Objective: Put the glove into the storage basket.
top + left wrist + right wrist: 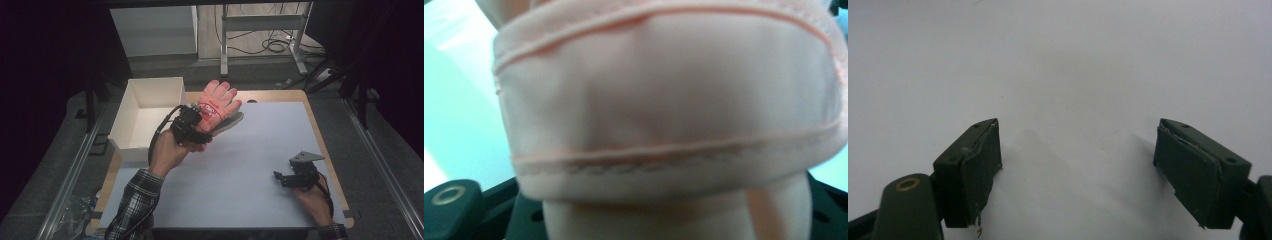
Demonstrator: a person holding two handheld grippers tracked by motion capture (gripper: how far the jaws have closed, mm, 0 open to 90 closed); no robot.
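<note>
White mat (240,165), wooden table (312,112), dark room

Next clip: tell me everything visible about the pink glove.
The pink glove is a soft, stitched fabric glove, salmon-pink with a red-and-white patch across its back. The left gripper holds it by the cuff end, lifted off the white table sheet, fingers spread and pointing up and away, next to the open white box. Its shadow falls on the sheet. In the left gripper view its hemmed cuff sits close to the camera.
</note>
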